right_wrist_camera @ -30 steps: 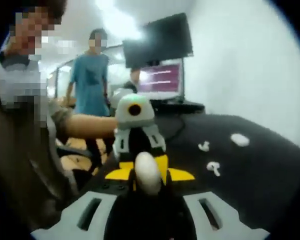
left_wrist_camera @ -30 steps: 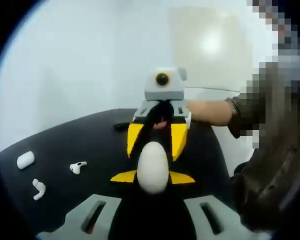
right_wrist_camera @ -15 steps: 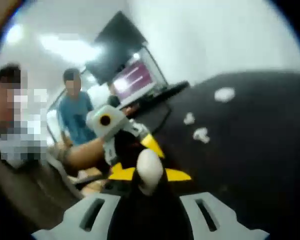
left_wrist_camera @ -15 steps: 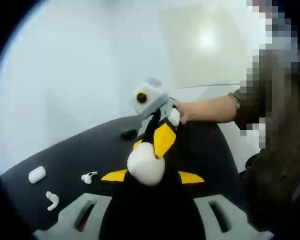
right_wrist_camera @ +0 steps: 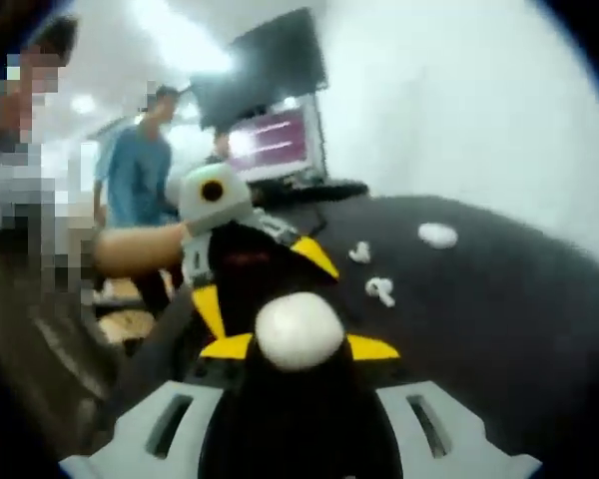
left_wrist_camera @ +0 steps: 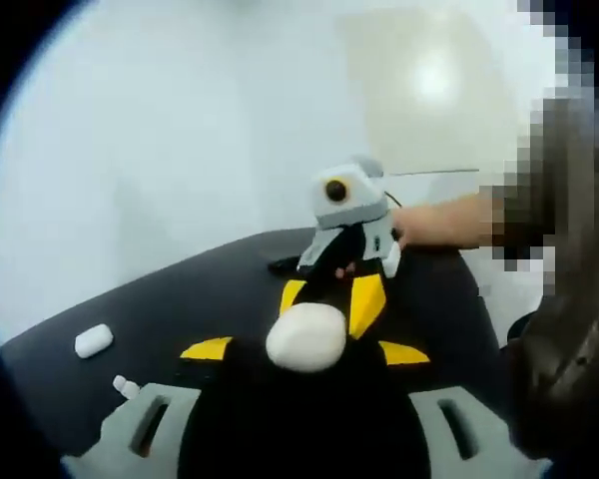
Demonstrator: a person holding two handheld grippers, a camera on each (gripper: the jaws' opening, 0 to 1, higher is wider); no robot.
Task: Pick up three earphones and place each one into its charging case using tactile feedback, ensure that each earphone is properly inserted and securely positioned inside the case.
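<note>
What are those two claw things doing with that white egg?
A person is holding the left gripper and right gripper facing each other over a black table. A white charging case sits between them, pinched at their tips. Two earphones and another white case lie loose on the table, not yet picked up.

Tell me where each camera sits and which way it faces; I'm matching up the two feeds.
Left gripper view: rides the left gripper, looking across the black table at a white wall; shows the right gripper, a forearm, a sleeve.
Right gripper view: rides the right gripper, facing a monitor and bystanders; shows the left gripper, a forearm.
Shared: the white object between both jaws, the case, the table.
</note>
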